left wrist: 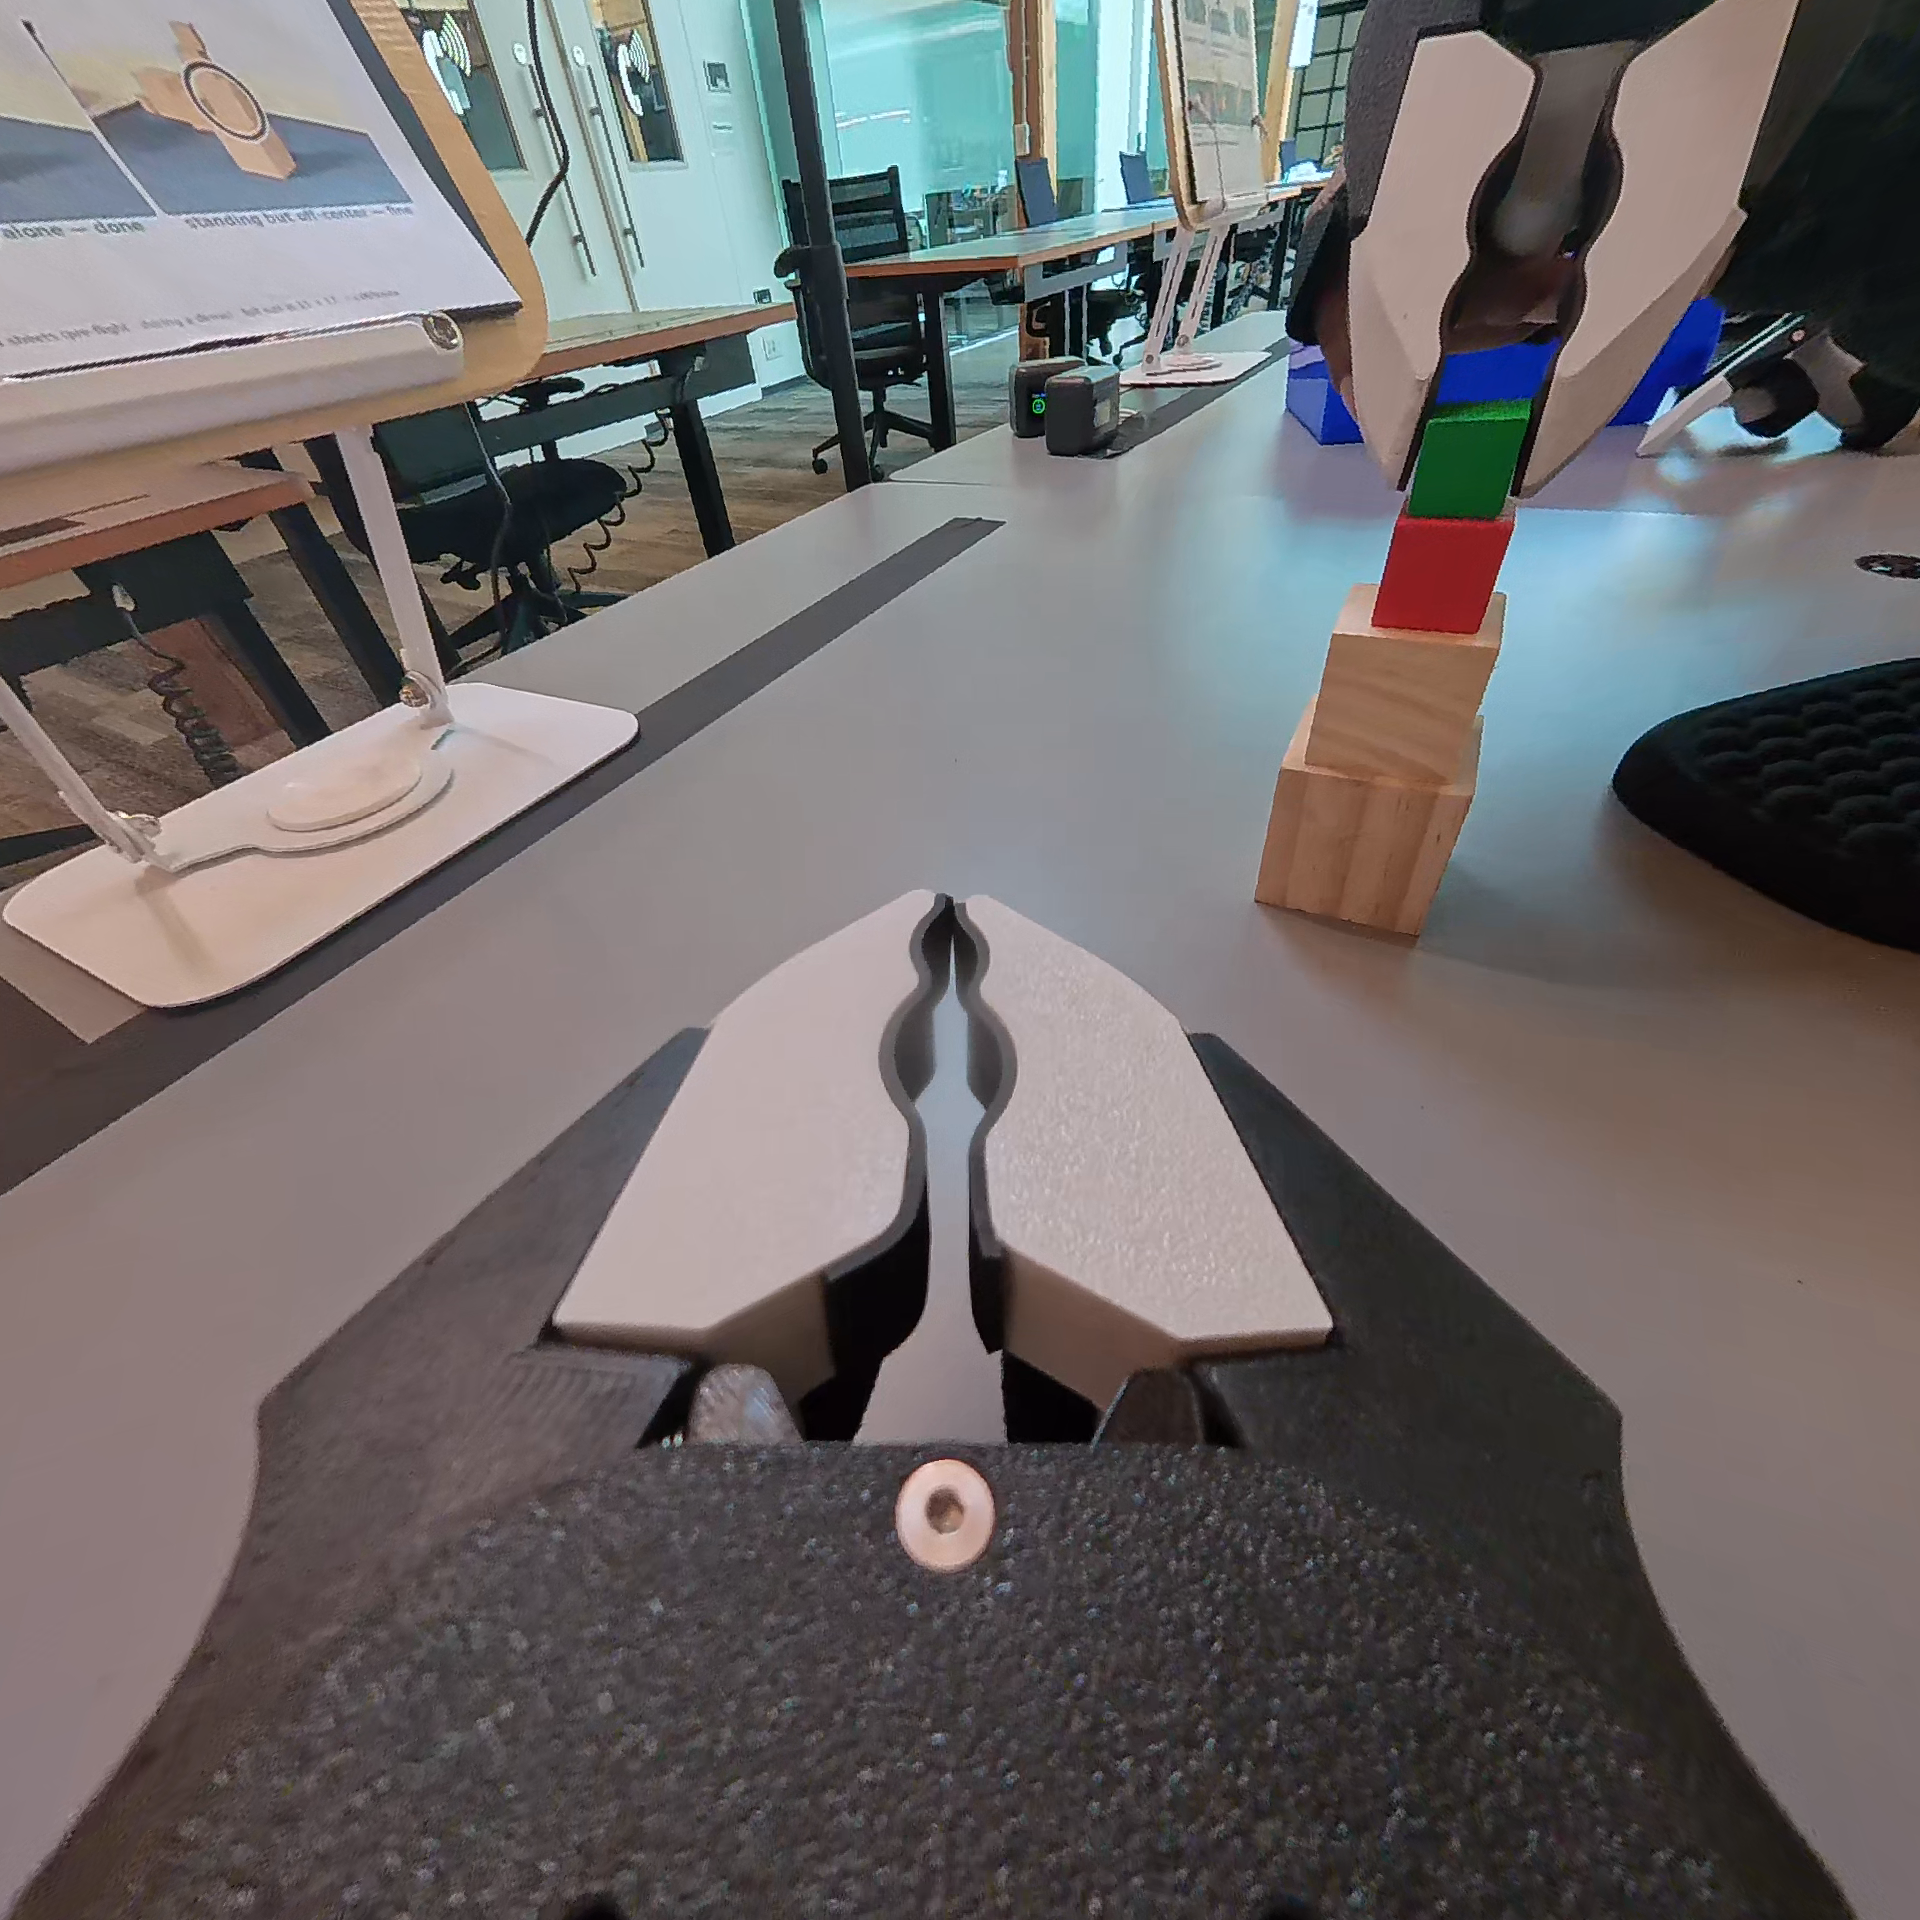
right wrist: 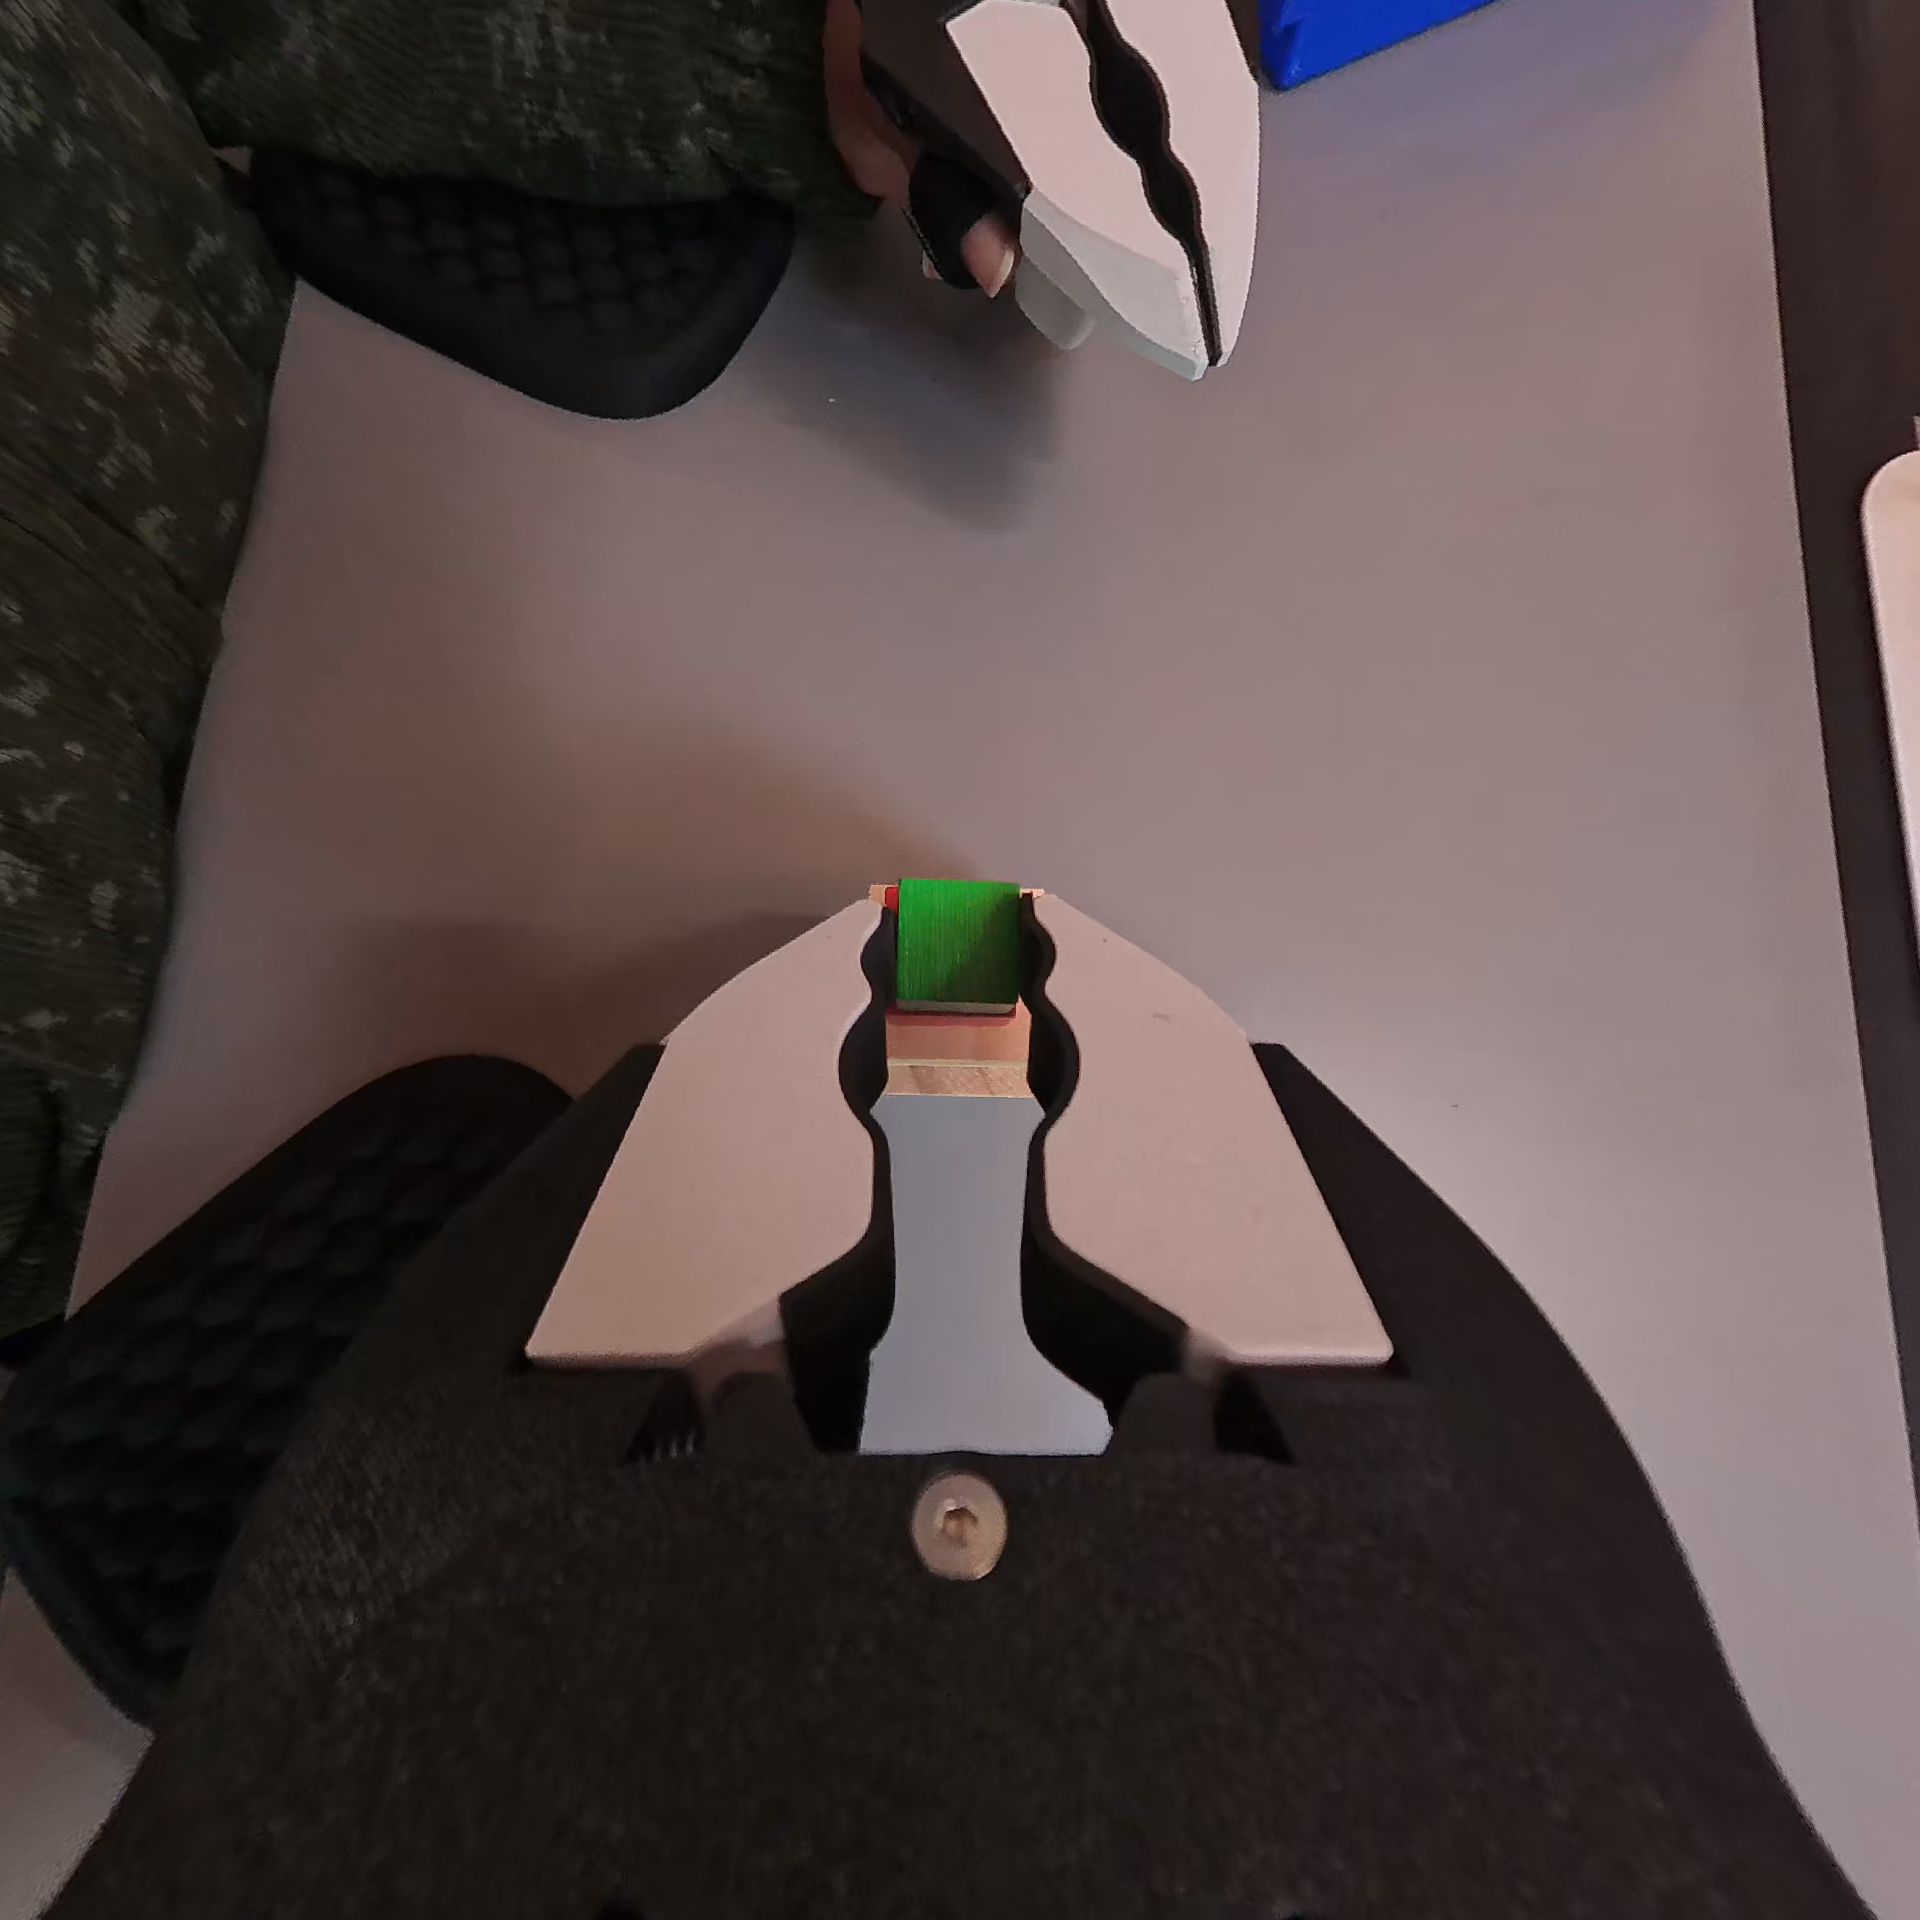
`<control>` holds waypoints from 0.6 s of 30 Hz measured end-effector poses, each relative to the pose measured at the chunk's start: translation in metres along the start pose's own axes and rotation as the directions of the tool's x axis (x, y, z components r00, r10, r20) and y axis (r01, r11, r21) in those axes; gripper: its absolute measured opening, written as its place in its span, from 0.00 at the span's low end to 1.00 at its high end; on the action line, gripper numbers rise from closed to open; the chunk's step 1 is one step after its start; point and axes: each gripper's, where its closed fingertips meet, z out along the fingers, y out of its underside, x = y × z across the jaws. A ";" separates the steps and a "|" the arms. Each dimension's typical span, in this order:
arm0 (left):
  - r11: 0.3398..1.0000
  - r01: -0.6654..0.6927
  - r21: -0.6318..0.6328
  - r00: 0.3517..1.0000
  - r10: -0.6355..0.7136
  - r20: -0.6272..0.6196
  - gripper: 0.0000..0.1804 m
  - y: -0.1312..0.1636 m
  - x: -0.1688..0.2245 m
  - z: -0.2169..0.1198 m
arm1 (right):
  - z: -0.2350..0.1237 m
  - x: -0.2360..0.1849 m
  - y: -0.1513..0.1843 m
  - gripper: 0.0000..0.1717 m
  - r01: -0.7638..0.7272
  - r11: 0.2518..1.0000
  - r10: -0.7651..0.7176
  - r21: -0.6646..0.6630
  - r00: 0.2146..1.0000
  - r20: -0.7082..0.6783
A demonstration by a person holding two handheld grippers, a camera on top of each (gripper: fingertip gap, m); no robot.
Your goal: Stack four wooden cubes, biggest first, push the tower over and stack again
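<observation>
Green block (left wrist: 1467, 460), a small painted cube, sits on top of a four-block tower and is clamped between the two white fingers of your right gripper (left wrist: 1465, 473), which reaches down on it from above. Both pads press flat against opposite side faces, as the right wrist view confirms, with the green block (right wrist: 956, 943) filling the space between the fingertips. It looks light, rigid and smooth-sided, so judge it as easy to lift but apt to slip if squeezed off-centre; the flat side faces are the place to hold it (not the corners).

Directly below it is a red block (left wrist: 1439, 571), then a pale wooden block (left wrist: 1403, 691), slightly turned, then a larger wooden block (left wrist: 1366, 847) standing on the grey table (left wrist: 935, 727). The tower is narrow and stepped, so any sideways push could probably topple it.

Your left gripper (left wrist: 951, 909) lies low over the table, well apart from the tower, fingertips pressed together on nothing. A black mesh pad (left wrist: 1787, 800) lies near the tower; a white stand (left wrist: 312, 821) is farther left.
</observation>
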 end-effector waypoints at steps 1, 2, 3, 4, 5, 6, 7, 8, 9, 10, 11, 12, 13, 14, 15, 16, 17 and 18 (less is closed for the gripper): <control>1.000 0.000 -0.001 1.000 0.000 0.000 0.00 0.000 0.000 0.000 | 0.000 0.000 0.000 0.13 0.003 1.000 -0.003 -0.002 1.000 -0.001; 1.000 -0.001 -0.002 1.000 0.001 -0.001 0.00 0.000 0.000 0.000 | 0.000 0.000 0.000 0.13 0.008 1.000 -0.008 -0.004 1.000 -0.003; 1.000 -0.001 -0.002 1.000 0.001 -0.002 0.00 0.000 0.000 0.000 | 0.000 0.000 0.000 0.13 0.014 1.000 -0.014 -0.005 1.000 -0.007; 1.000 -0.001 -0.004 1.000 0.001 -0.003 0.00 0.001 0.001 0.000 | 0.000 0.000 0.000 0.13 0.018 1.000 -0.018 -0.006 1.000 -0.009; 1.000 -0.003 -0.005 1.000 0.003 -0.003 0.00 0.001 0.001 0.000 | 0.000 0.000 0.001 0.13 0.022 1.000 -0.022 -0.008 1.000 -0.012; 1.000 -0.005 -0.004 1.000 0.005 -0.003 0.00 0.001 0.001 0.000 | 0.001 0.001 0.001 0.13 0.025 1.000 -0.025 -0.008 1.000 -0.017; 1.000 -0.004 -0.004 1.000 0.004 -0.003 0.00 0.001 0.001 0.000 | 0.001 0.001 0.001 0.15 0.028 1.000 -0.028 -0.006 0.999 -0.022; 1.000 -0.004 -0.005 1.000 0.004 -0.003 0.00 0.001 0.001 0.000 | 0.000 0.001 0.000 0.17 0.029 1.000 -0.029 0.004 0.999 -0.021; 1.000 -0.004 -0.005 1.000 0.004 -0.003 0.00 0.001 0.001 0.000 | -0.001 0.001 -0.002 0.18 0.026 0.999 -0.026 0.020 0.999 -0.019; 1.000 -0.003 -0.004 1.000 0.003 -0.003 0.00 0.001 0.001 0.000 | -0.003 0.001 -0.005 0.19 0.022 0.999 -0.021 0.045 1.000 -0.023; 1.000 -0.002 -0.002 1.000 0.002 -0.003 0.00 0.000 0.001 0.000 | -0.007 0.002 -0.010 0.20 0.017 0.997 -0.014 0.077 0.999 -0.034; 1.000 -0.001 -0.001 1.000 0.001 -0.003 0.00 0.000 0.001 0.000 | -0.012 0.003 -0.015 0.21 0.010 0.993 -0.004 0.114 0.999 -0.051; 1.000 0.000 0.001 1.000 0.000 -0.003 0.00 0.000 0.000 0.000 | -0.017 0.005 -0.020 0.22 0.000 0.987 0.011 0.159 0.997 -0.071; 1.000 0.003 0.003 1.000 -0.003 -0.002 0.00 -0.001 0.000 0.000 | -0.023 0.007 -0.026 0.22 -0.009 0.977 0.030 0.212 0.995 -0.094; 1.000 0.005 0.007 1.000 -0.005 0.000 0.00 -0.001 0.000 -0.001 | -0.029 0.008 -0.031 0.22 -0.015 0.962 0.050 0.271 0.991 -0.121; 1.000 0.009 0.013 1.000 -0.009 0.001 0.00 -0.003 0.000 -0.001 | -0.035 0.010 -0.034 0.22 -0.016 0.944 0.070 0.329 0.986 -0.153; 1.000 0.019 0.024 1.000 -0.019 0.000 0.00 -0.005 -0.001 -0.003 | -0.040 0.011 -0.035 0.22 -0.014 0.925 0.094 0.379 0.977 -0.193; 0.999 0.033 0.043 0.999 -0.033 -0.002 0.00 -0.010 -0.002 -0.005 | -0.044 0.013 -0.033 0.22 -0.014 0.908 0.123 0.420 0.964 -0.234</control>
